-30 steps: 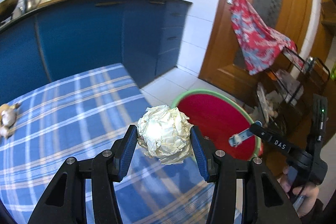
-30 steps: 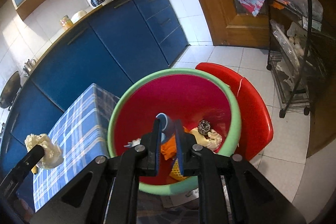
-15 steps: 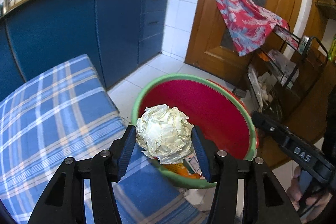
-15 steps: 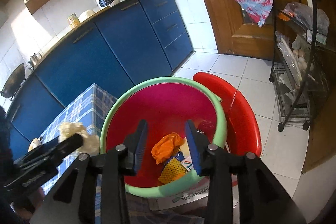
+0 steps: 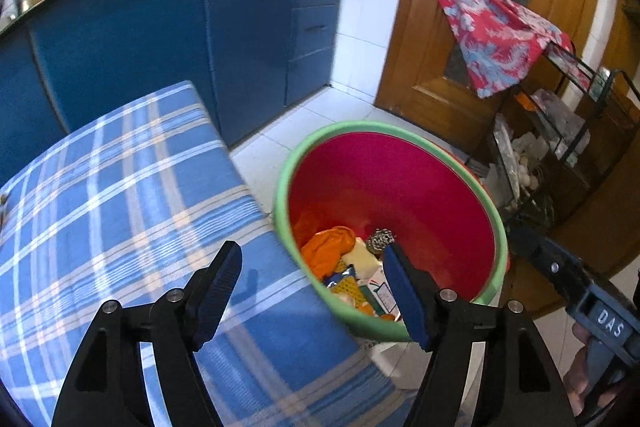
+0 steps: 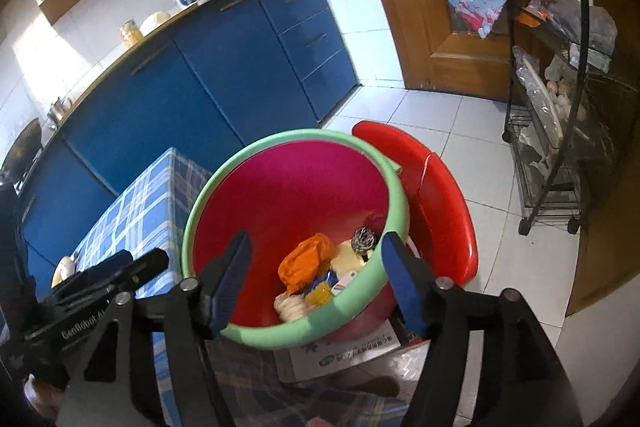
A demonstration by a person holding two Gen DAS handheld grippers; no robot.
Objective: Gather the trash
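Drop step done: left tool (image 5: 310, 285) and right tool (image 6: 314, 277), jaws just opened wide and empty, over bin (image 5: 496, 227); next, fetch remaining scraps at table's (image 5: 120, 187) nine-o'clock edge.

I see the red basin (image 6: 304, 187) with its pale green rim standing upright on the floor, just off the corner of the blue-checked surface (image 5: 120, 195). At its bottom lies the trash in a loose heap: a crumpled orange bag (image 6: 306, 261), a cream paper wad (image 6: 348, 261), a grey metal scourer (image 6: 364, 239) and some printed wrappers (image 5: 362, 293).
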